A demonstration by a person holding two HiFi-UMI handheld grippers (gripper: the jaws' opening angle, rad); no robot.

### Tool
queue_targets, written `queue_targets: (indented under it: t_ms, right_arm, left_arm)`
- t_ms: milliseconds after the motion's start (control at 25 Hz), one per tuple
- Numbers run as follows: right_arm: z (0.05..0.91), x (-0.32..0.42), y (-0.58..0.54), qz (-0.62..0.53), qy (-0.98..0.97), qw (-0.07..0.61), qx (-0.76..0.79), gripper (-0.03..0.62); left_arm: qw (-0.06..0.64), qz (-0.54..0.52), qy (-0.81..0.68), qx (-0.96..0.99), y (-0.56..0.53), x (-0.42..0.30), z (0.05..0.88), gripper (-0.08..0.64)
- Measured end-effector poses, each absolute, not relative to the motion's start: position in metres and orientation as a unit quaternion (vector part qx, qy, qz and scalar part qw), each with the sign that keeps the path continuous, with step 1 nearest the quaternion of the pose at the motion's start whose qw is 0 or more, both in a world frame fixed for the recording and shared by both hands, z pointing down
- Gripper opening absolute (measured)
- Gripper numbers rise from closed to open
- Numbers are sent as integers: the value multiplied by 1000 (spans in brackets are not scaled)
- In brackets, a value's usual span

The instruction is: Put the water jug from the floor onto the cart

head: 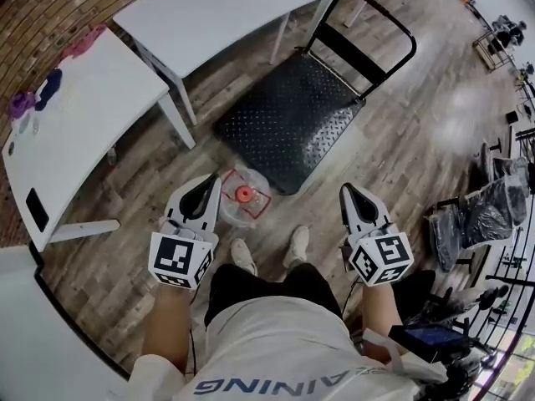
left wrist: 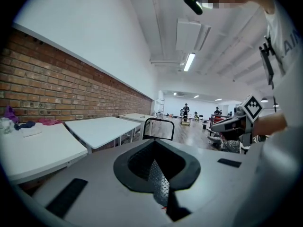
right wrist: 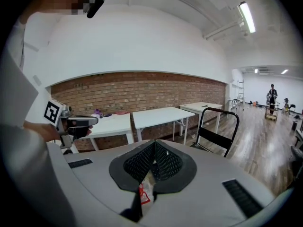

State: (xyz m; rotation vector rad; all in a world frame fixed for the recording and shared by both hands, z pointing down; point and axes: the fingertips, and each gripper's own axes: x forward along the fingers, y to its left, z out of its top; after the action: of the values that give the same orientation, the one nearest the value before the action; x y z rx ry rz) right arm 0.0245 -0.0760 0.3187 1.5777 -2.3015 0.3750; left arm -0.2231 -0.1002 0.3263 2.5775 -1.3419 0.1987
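The water jug (head: 244,195) is clear with an orange cap and stands upright on the wooden floor, just in front of the cart's near corner. The cart (head: 288,119) is a low black platform with a black tube handle (head: 368,32) at its far end. My left gripper (head: 205,192) hangs just left of the jug, jaws together and empty. My right gripper (head: 347,192) is well to the jug's right, also closed and empty. In the left gripper view the pads (left wrist: 152,162) meet, with the cart handle (left wrist: 158,126) beyond. In the right gripper view a bit of the jug (right wrist: 144,193) shows below the closed jaws (right wrist: 154,145).
Two white tables (head: 209,7) (head: 75,124) stand along the brick wall to the left of the cart. Wrapped chairs (head: 481,211) and a rack crowd the right side. The person's feet (head: 242,257) are just behind the jug.
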Motion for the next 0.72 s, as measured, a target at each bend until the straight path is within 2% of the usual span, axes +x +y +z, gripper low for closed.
queue_targets:
  t_ms: [240,560,720]
  right_arm:
    - [342,37,-95,143,-813,172,538,5]
    - [414,74,-107,197,-806,211,517,5]
    - [438,86,-108,215,-804,226,507,5]
  left_arm:
    - [128,98,-464,871,-108,-212,366,2]
    - [161,180,-470,849,-123,-185,468,3]
    - [182,231,-459,838,-131,-171,525,46]
